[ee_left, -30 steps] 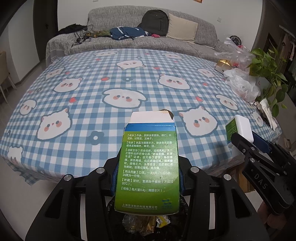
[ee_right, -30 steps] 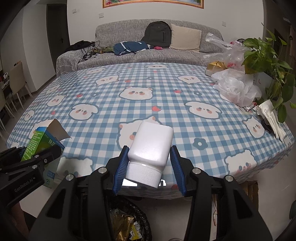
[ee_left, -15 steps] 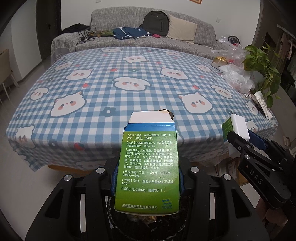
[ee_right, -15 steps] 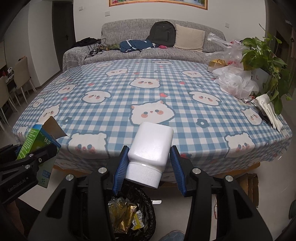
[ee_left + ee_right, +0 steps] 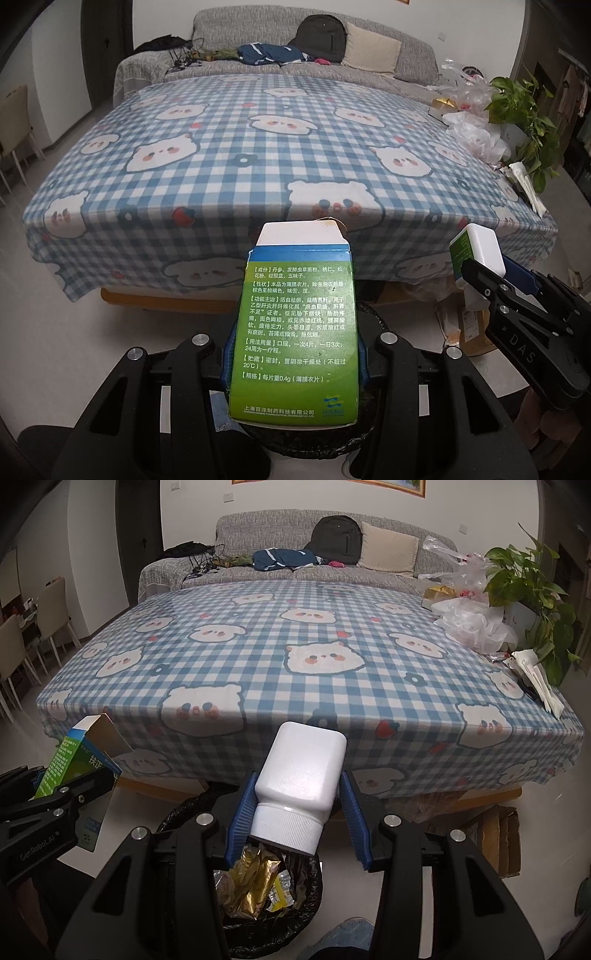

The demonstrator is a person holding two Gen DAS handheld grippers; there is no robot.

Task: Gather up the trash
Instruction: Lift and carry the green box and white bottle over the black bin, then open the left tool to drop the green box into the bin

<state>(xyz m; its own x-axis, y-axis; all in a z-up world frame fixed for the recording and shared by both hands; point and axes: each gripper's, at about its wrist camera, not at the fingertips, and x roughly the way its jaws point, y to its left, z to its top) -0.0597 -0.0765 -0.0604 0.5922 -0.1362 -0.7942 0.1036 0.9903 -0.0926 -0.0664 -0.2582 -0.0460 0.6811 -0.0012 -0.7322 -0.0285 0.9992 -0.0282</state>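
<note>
1. Gripping a green medicine box [image 5: 297, 332], the left gripper [image 5: 295, 363] has its blue pads clamped on the box's sides; the top flap stands open.
2. The right gripper [image 5: 297, 808] is closed on a white bottle [image 5: 301, 775], cap toward the camera.
3. Both items hang over a black-lined trash bin [image 5: 258, 886] on the floor, which holds gold wrappers [image 5: 255, 882].
4. Beyond lies the table [image 5: 295, 657] under a blue checked bear-print cloth; white plastic bags [image 5: 476, 626] and a potted plant [image 5: 528, 579] sit at its far right.
</note>
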